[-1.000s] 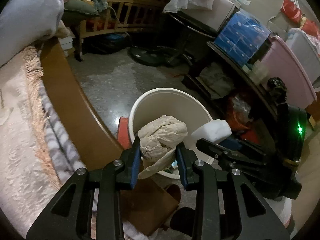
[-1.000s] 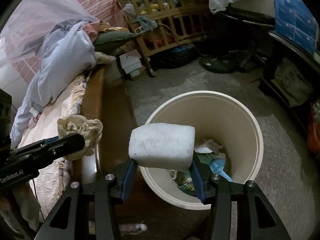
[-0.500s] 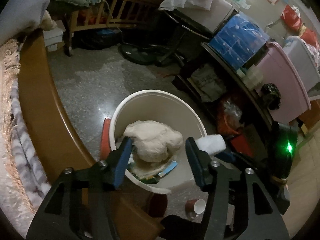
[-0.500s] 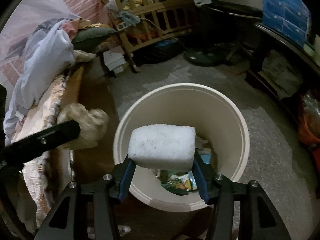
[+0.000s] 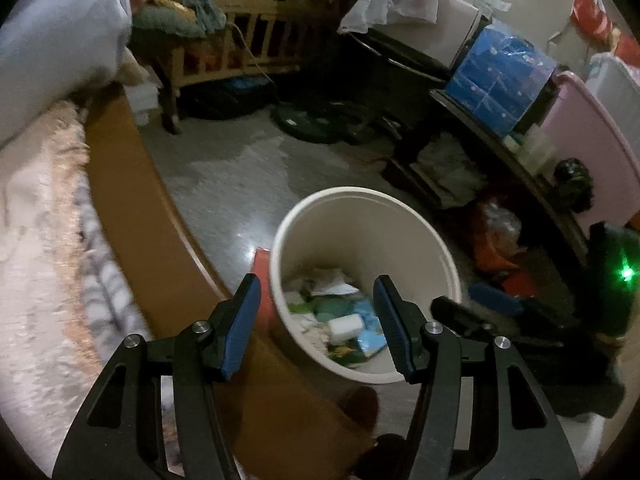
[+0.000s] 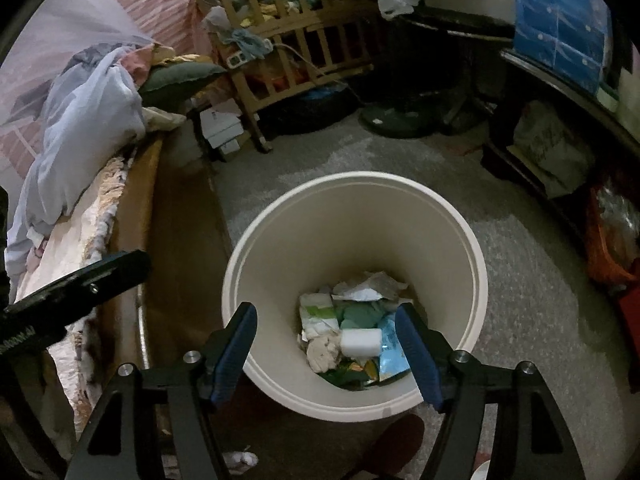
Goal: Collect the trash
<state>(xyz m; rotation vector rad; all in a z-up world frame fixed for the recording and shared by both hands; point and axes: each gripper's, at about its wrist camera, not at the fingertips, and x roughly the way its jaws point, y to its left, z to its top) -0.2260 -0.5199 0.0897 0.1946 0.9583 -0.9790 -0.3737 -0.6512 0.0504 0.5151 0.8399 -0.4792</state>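
Both my grippers hang over the bin [image 6: 356,240], jaws spread wide, nothing in either. Left gripper [image 5: 316,320] sits above the bin's near rim; right gripper [image 6: 326,344] looks almost straight down inside. Bin stands on the floor [image 5: 224,184] just beside the bed [image 5: 44,240].

Trash is in the bin: white sponge [image 6: 360,342] lies flat on top of the pile, crumpled rag [image 6: 322,354] touching it on its left, blue wrapper [image 6: 392,352] on its right, paper and green bits behind. All below the rim, nothing hanging over the edge.

Step in hand, as I judge it: the drop is done, now back out and look for more. To do it well I'd lift both grippers straight up before swinging away, so a finger doesn't clip the rim and tip the bin. Keep the jaws spread, ready for the next piece. The grippers are close together, so move them apart one at a time.

A small white scrap [image 6: 240,460] lies on the floor at the bottom edge of the right view, near the bed; could be trash, too blurred to tell. A red thing [image 5: 262,276] sits just behind the bin, partly hidden.
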